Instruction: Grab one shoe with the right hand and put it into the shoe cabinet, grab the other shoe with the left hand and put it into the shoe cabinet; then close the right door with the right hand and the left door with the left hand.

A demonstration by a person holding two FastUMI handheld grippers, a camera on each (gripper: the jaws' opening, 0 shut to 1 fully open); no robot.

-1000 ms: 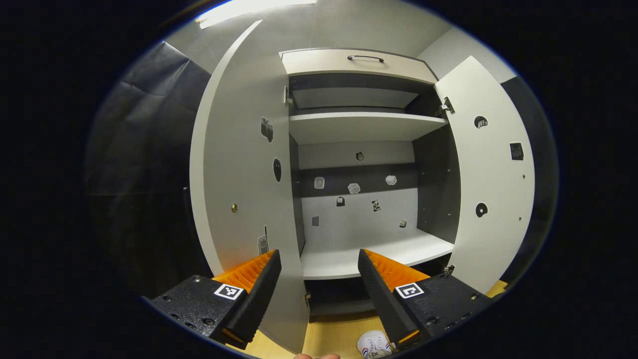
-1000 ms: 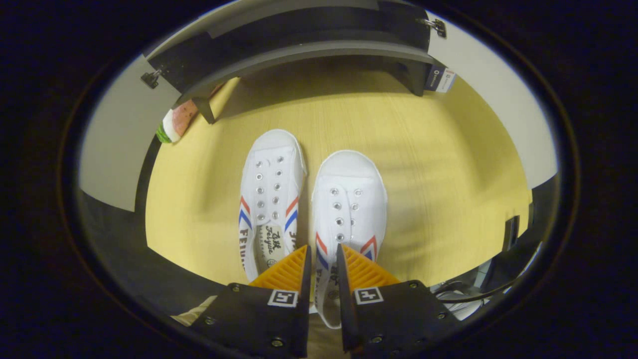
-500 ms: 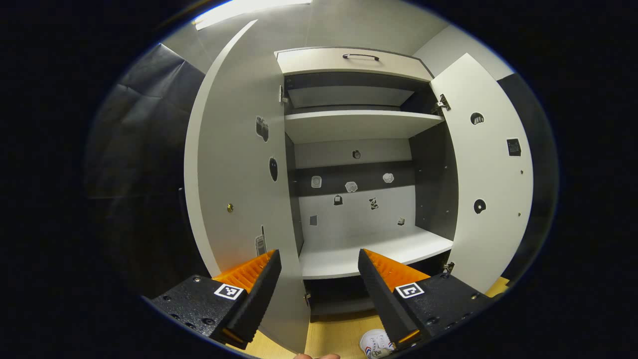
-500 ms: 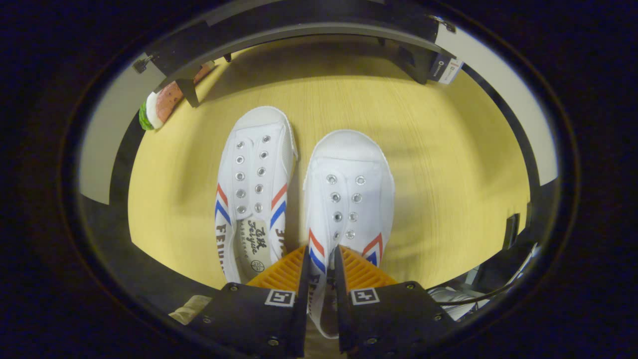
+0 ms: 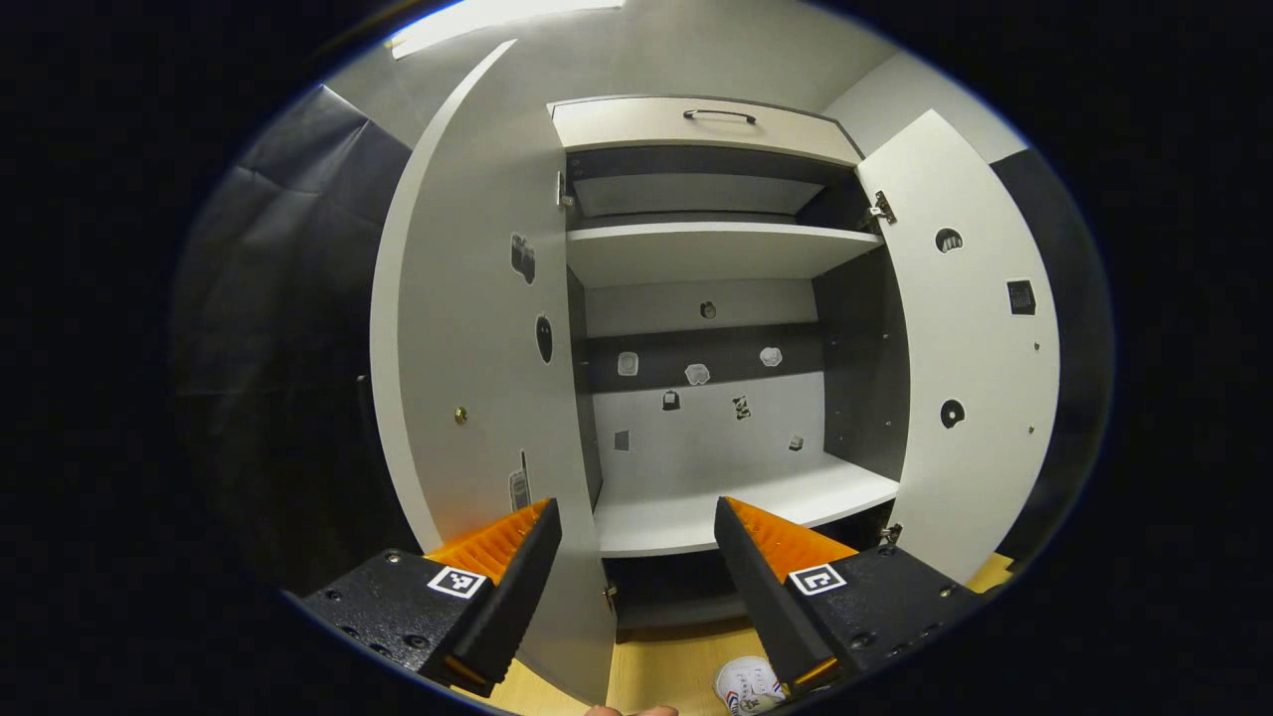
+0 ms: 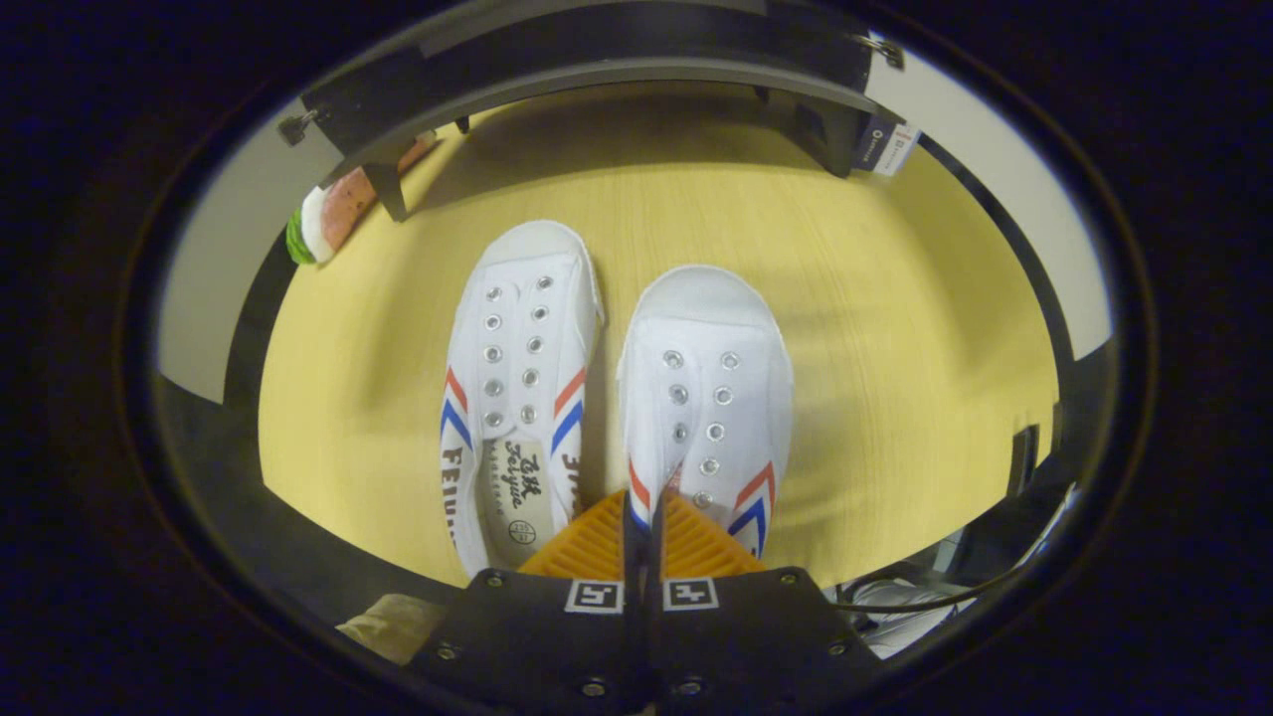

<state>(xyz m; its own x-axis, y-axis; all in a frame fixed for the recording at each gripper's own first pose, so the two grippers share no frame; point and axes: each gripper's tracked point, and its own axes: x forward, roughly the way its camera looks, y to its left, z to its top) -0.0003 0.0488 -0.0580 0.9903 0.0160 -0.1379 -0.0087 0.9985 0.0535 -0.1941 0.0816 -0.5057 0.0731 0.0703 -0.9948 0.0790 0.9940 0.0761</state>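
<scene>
Two white canvas shoes with red and blue stripes lie side by side on the yellow wooden floor [image 6: 895,328], toes toward the cabinet. My right gripper [image 6: 644,497] is shut on the inner side wall of the right-hand shoe [image 6: 708,398], near its opening. The left-hand shoe [image 6: 522,348] lies free beside it. My left gripper [image 5: 636,512] is held open in the air facing the shoe cabinet, whose lower shelf [image 5: 696,507] is bare. Its left door [image 5: 477,328] and right door [image 5: 980,328] stand open. One shoe's toe [image 5: 746,684] peeks out below.
A watermelon-slice toy [image 6: 323,217] lies on the floor by the cabinet's left leg. The cabinet's dark base [image 6: 597,80] spans the top of the right gripper view. A drawer with a handle [image 5: 716,116] tops the cabinet. Cables [image 6: 895,597] lie at the lower right.
My right gripper's fingers have closed tight on the right-hand shoe's side wall, and the shoe has shifted slightly. The left gripper has barely moved.
</scene>
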